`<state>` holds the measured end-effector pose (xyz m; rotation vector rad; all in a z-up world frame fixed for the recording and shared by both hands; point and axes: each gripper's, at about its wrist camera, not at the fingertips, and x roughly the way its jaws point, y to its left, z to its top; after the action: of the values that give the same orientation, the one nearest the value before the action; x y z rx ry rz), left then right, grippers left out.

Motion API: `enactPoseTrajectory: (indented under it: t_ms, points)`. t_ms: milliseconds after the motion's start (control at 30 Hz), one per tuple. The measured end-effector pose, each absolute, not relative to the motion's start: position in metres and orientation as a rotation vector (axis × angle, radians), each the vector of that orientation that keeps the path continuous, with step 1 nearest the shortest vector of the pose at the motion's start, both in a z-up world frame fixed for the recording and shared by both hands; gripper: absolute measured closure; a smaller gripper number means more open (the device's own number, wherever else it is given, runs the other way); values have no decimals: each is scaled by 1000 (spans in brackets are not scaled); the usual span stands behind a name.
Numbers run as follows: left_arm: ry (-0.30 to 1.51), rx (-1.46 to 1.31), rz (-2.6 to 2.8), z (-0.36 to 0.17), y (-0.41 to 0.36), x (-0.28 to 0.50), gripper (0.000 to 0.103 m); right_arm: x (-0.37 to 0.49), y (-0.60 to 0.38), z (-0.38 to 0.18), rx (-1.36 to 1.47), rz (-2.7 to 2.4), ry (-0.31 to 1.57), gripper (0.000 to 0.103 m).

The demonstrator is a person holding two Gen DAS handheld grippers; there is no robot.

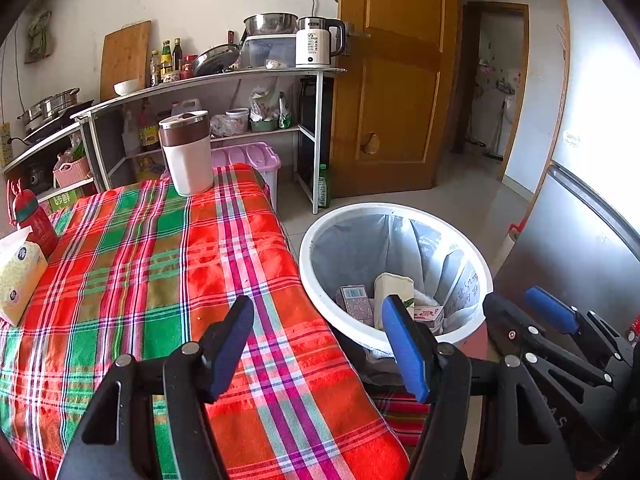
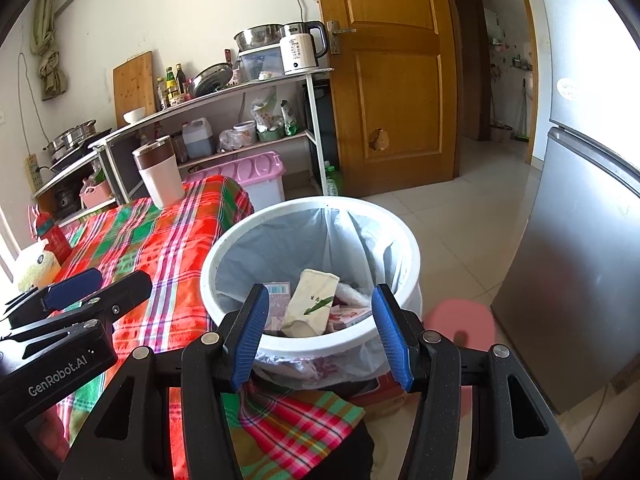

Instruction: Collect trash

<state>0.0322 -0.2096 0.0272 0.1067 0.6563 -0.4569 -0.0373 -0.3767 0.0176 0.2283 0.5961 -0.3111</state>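
A: Both grippers, left (image 1: 318, 330) and right (image 2: 320, 316), gape, holding nothing. Trash?
B: In bin (image 2: 224, 240), frame centre, beside plaid table (image 1: 160, 260). Right view alone shows pink stool (image 2: 460, 320), lower right.

Trash bin (image 1: 394, 216) right of table (image 1: 160, 248)

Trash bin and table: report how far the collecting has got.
Done: cartons and a crumpled paper cup lie inside the lined trash bin. In hand: nothing; the left gripper and right gripper are both open and empty. Left: no loose trash shows on the plaid tablecloth, only a tumbler and tissue pack.
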Motion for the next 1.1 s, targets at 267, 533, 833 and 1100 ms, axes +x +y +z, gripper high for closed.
enactPoseTrajectory:
  t_ms: [267, 533, 833, 1100]
  points:
    - [655, 109, -441, 27, -207, 29, 34, -44, -372, 20, 229, -302, 579, 49]
    - [653, 113, -439, 28, -207, 27, 34, -43, -371, 20, 232, -302, 584, 48]
    - [653, 113, -438, 28, -206, 25, 33, -44, -370, 22, 230, -296, 582, 48]
    - [651, 113, -436, 30, -207, 23, 33, -45, -370, 24, 232, -297, 582, 48]
